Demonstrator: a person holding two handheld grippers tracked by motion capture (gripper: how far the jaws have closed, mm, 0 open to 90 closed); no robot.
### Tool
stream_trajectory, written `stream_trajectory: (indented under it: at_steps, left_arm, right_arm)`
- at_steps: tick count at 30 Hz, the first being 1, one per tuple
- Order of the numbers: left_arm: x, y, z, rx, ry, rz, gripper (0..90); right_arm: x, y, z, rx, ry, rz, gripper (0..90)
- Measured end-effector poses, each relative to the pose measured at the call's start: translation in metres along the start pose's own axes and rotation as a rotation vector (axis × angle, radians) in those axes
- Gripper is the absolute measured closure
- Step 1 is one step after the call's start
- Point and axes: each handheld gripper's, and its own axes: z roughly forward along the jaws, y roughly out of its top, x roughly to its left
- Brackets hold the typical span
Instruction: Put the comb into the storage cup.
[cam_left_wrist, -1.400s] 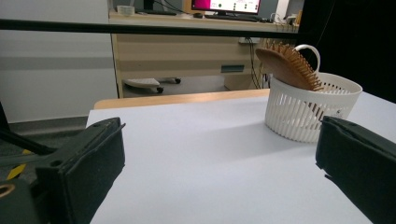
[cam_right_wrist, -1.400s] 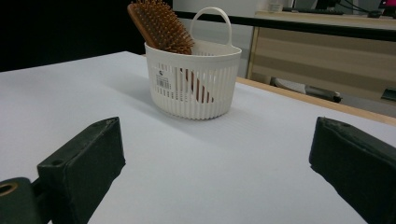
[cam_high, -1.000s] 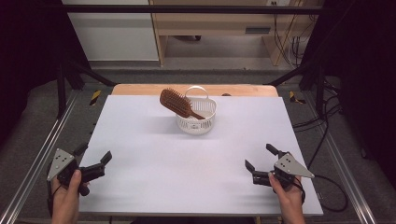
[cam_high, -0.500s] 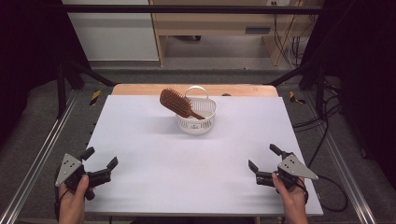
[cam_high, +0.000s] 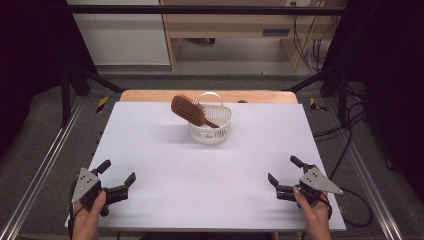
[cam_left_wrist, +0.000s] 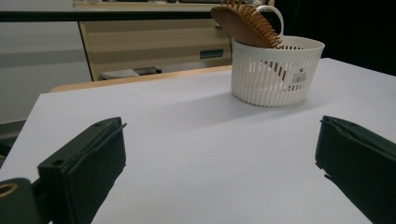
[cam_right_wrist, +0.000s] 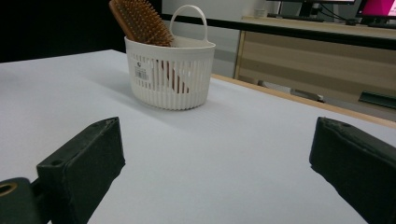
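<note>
A white slatted basket (cam_high: 210, 124) with a hoop handle stands toward the far middle of the white table (cam_high: 165, 160). A brown wooden hairbrush (cam_high: 187, 109) rests handle-down in it, its bristled head leaning out over the left rim. The same basket (cam_left_wrist: 275, 70) and brush (cam_left_wrist: 245, 23) appear ahead in the left gripper view, and the basket (cam_right_wrist: 169, 73) with the brush (cam_right_wrist: 140, 21) in the right gripper view. My left gripper (cam_high: 117, 173) is open at the near left corner. At the near right, my right gripper (cam_high: 285, 170) is open. Both hold nothing and are far from the basket.
Metal frame rails (cam_high: 40, 170) run along both sides of the table. A wooden strip (cam_high: 150, 95) edges the far side, with a wooden cabinet (cam_high: 235, 22) behind. Cables (cam_high: 345, 150) lie on the floor at the right. Wide bare tabletop lies between the grippers and the basket.
Both hands have drawn back toward the near edge of the table. The left gripper has also shifted a little to the right. Both stay open; basket and brush have not moved.
</note>
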Motion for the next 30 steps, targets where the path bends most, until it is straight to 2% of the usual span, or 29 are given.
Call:
stream_trajectory:
  at_steps: [8, 17, 23, 28, 30]
  left_arm:
    - [-0.012, -0.003, -0.002, -0.016, -0.012, 0.019, 1.8]
    - [-0.019, -0.005, -0.006, -0.033, -0.036, 0.005, 1.9]
    - [-0.028, -0.009, -0.010, -0.035, -0.030, 0.010, 1.9]
    - [-0.036, -0.008, -0.008, -0.054, -0.019, 0.051, 1.8]
    - [-0.038, -0.008, -0.006, -0.064, -0.019, 0.038, 1.9]
  right_arm:
    - [0.000, -0.002, 0.001, 0.005, 0.012, -0.004, 3.6]
    - [0.003, -0.004, 0.002, 0.010, 0.034, -0.004, 3.6]
    - [0.005, -0.004, 0.004, 0.000, 0.045, 0.007, 3.5]
    - [0.008, -0.005, 0.005, 0.005, 0.059, 0.005, 3.5]
    - [0.009, -0.006, 0.005, 0.004, 0.059, 0.004, 3.5]
